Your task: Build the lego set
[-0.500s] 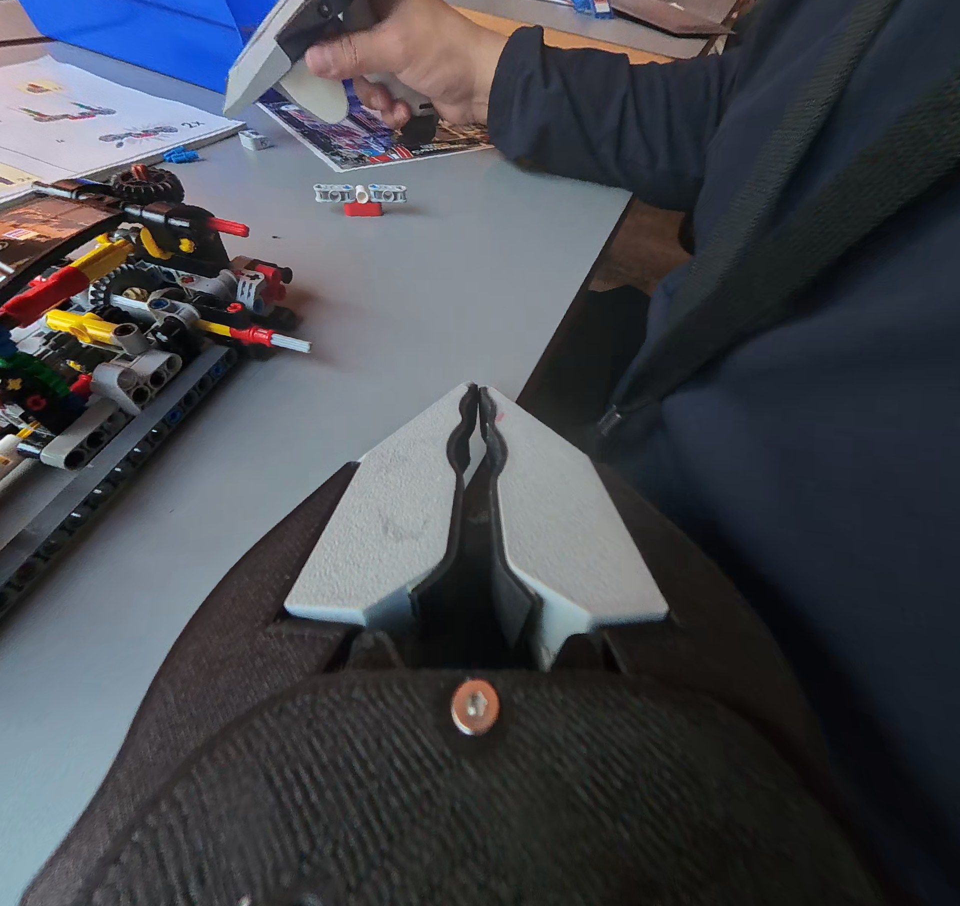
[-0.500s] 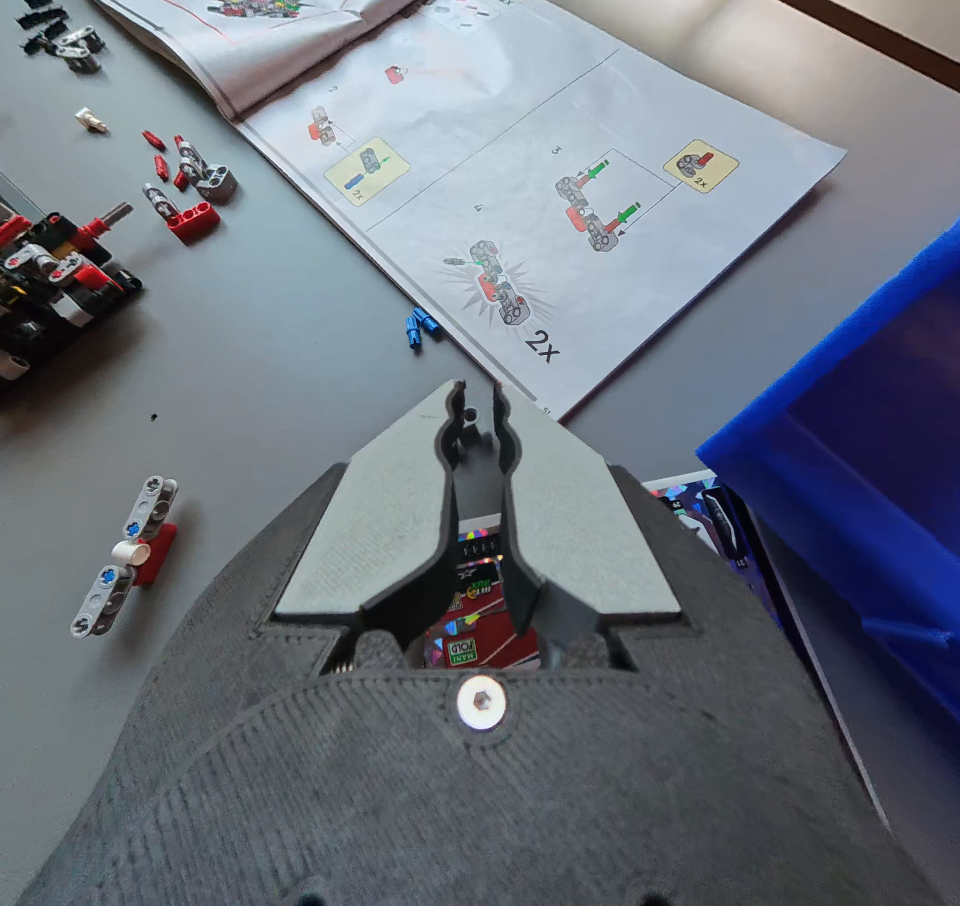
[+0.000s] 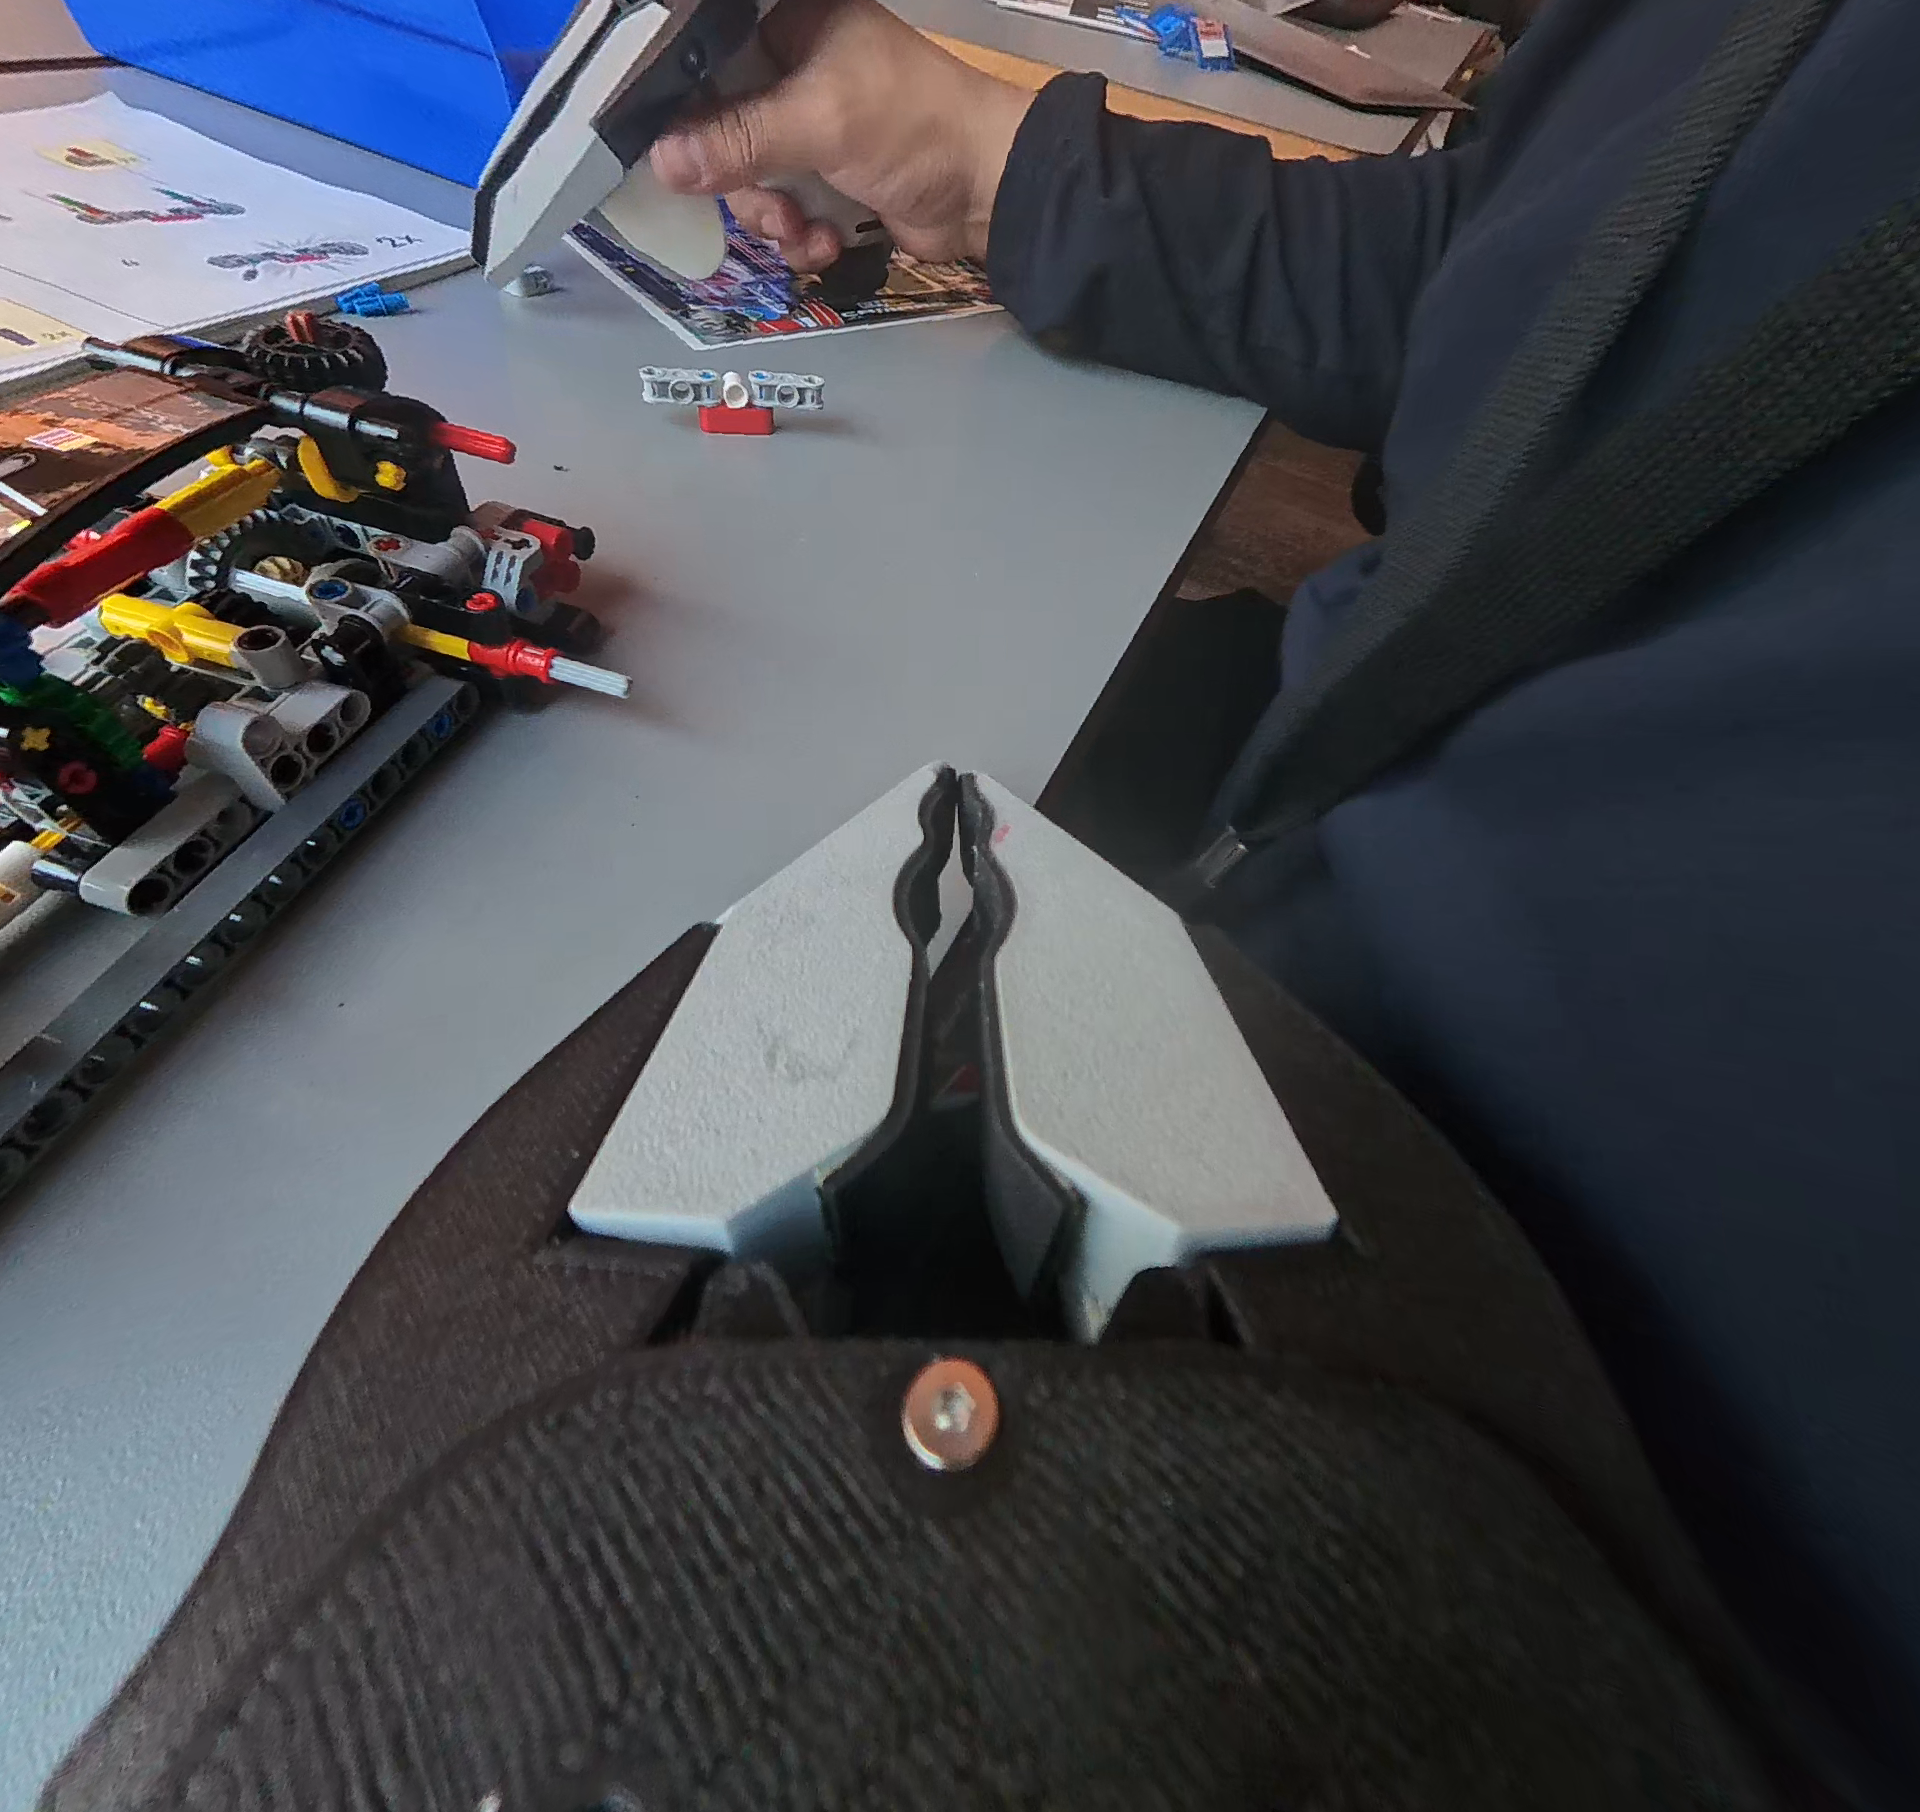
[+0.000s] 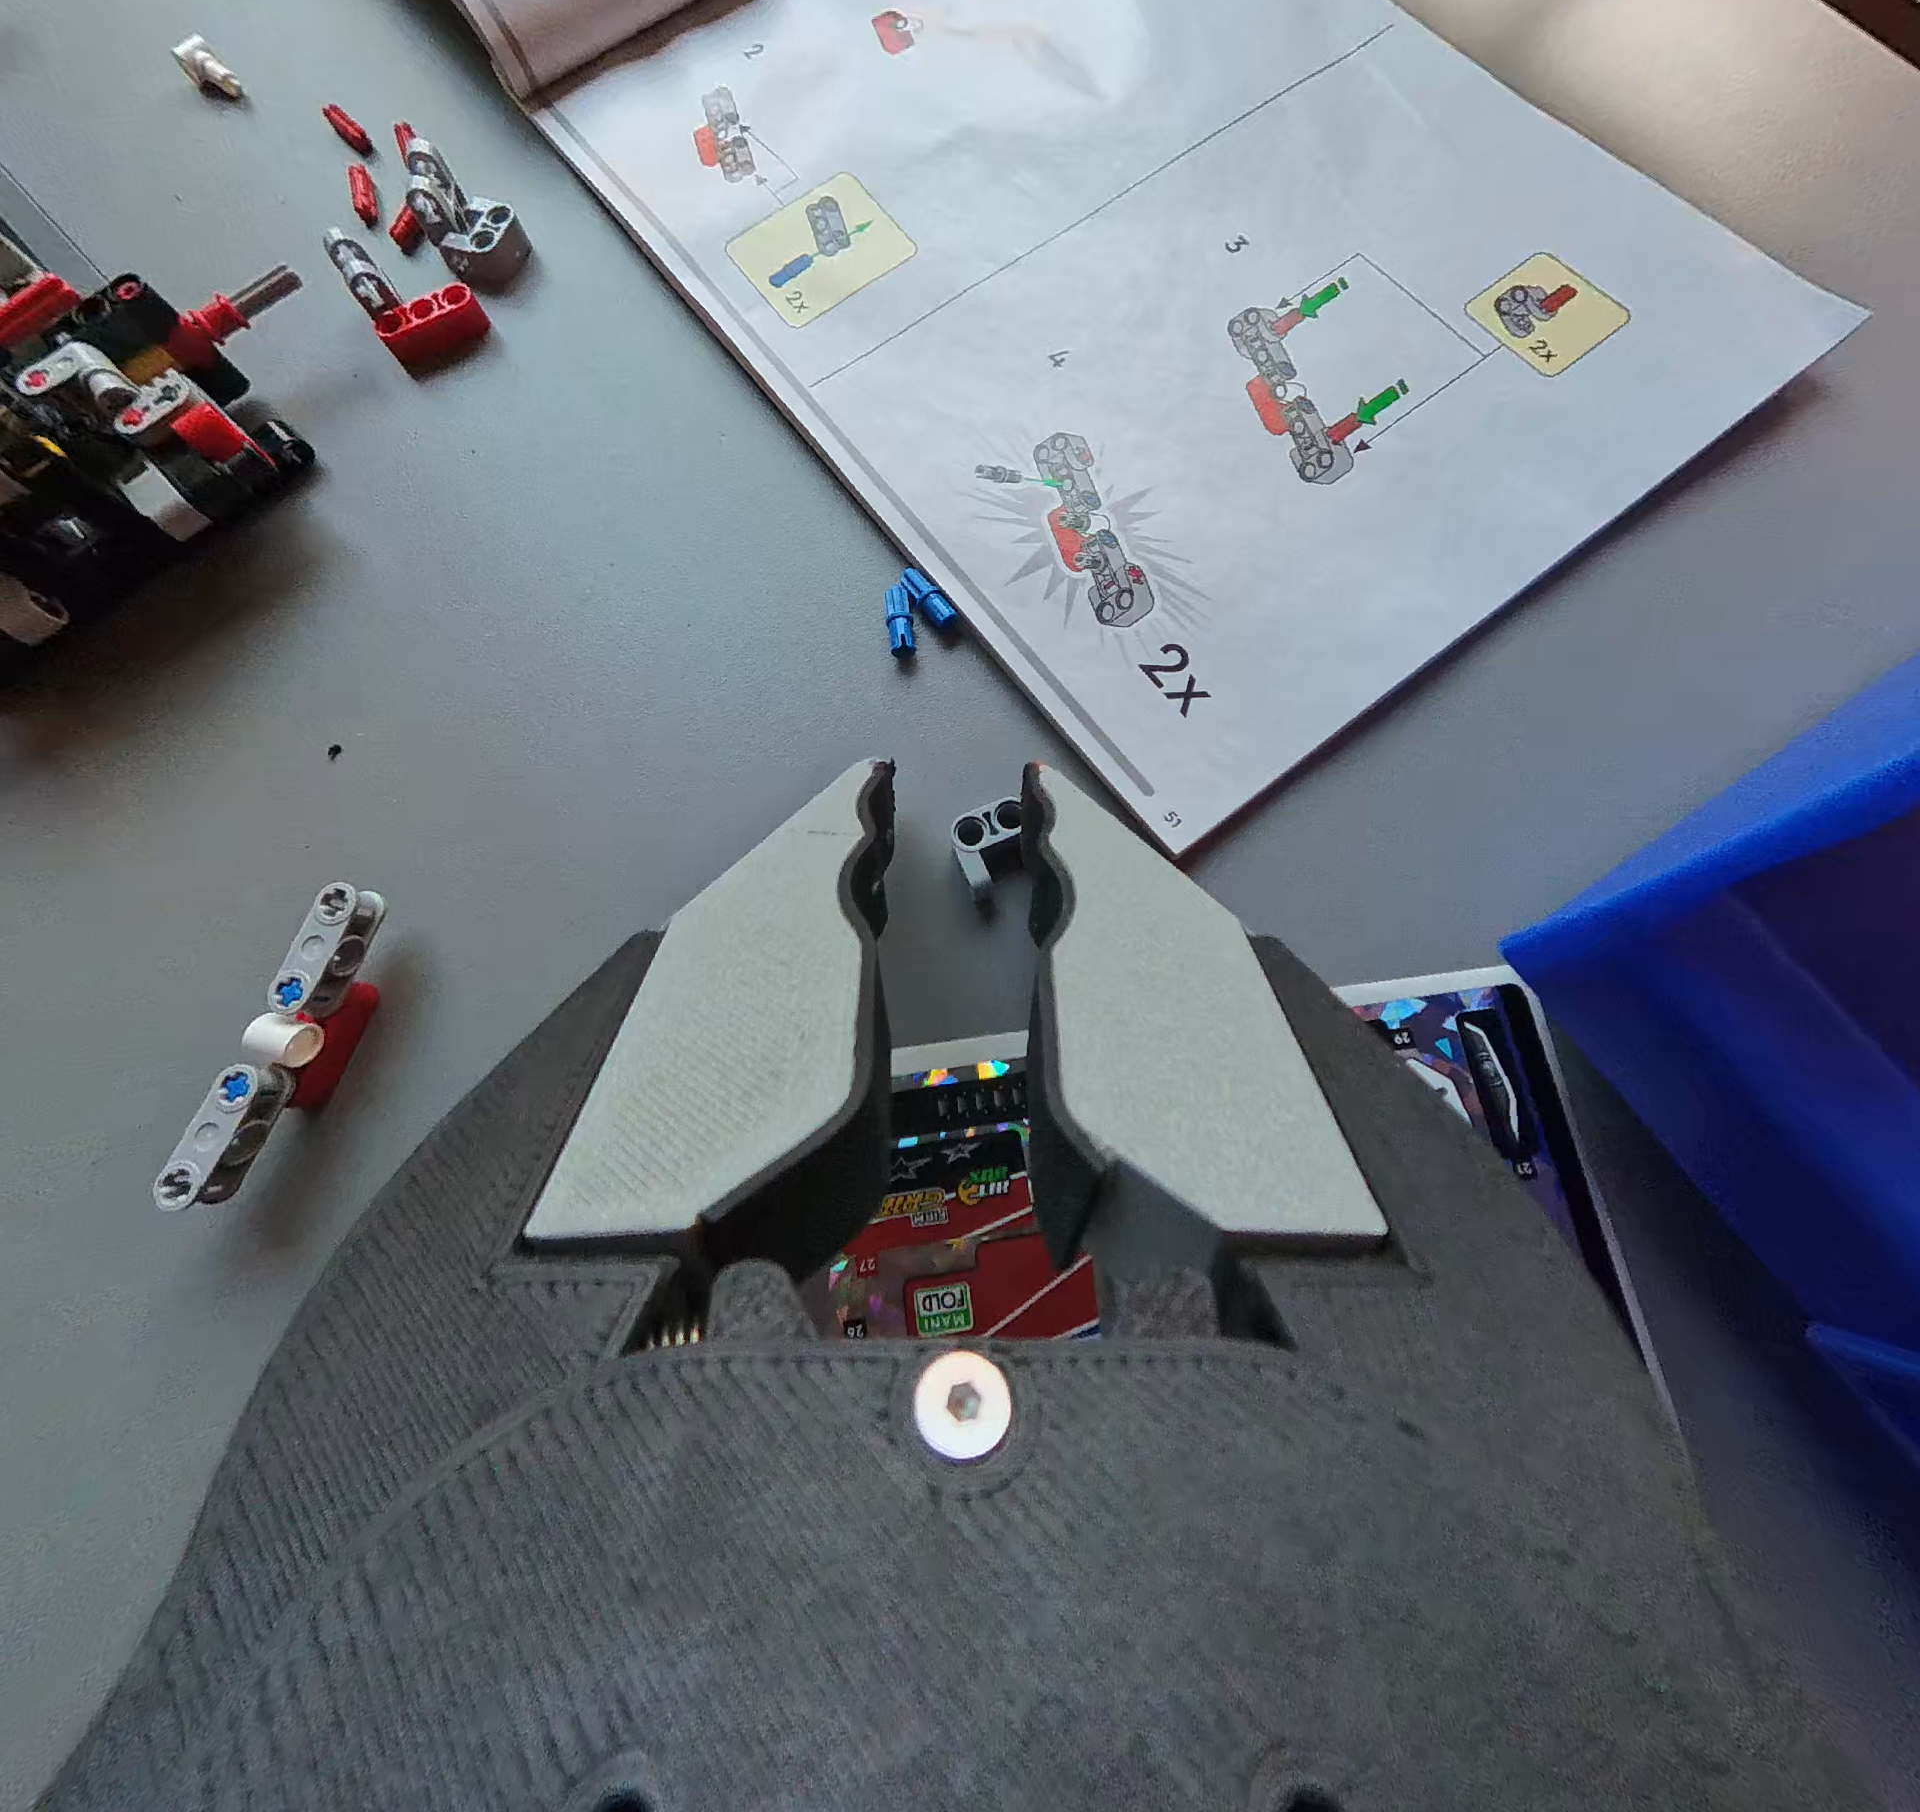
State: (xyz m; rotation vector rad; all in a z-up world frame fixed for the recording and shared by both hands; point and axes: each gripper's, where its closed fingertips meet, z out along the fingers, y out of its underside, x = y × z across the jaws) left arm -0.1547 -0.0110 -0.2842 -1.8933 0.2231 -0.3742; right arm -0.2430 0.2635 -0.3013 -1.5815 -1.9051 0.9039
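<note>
The right tool point(image 4: 958, 775) tilts down over the grey desk point(image 4: 582, 619), gripped from behind by a hand point(image 3: 862, 141) in a dark sleeve. Its jaws stand apart, and one small grey connector point(image 4: 987, 843) lies on the desk between them — close against the right pad, clear of the left, not clamped. The connector's two holes face up toward the camera and its short body runs roughly across the jaw gap.

The left tool point(image 3: 956, 791) hangs level near the desk's front edge with its tips pressed together on nothing.

Two blue pins point(image 4: 914, 609) lie touching at the edge of the open instruction booklet point(image 4: 1351, 204). One small assembly point(image 4: 275, 1040) of two grey beams, a white tube and a red block lies to the left, its long axis running diagonally. A partly built model point(image 3: 260, 619) and one blue bin point(image 4: 1766, 983) sit at the sides.
</note>
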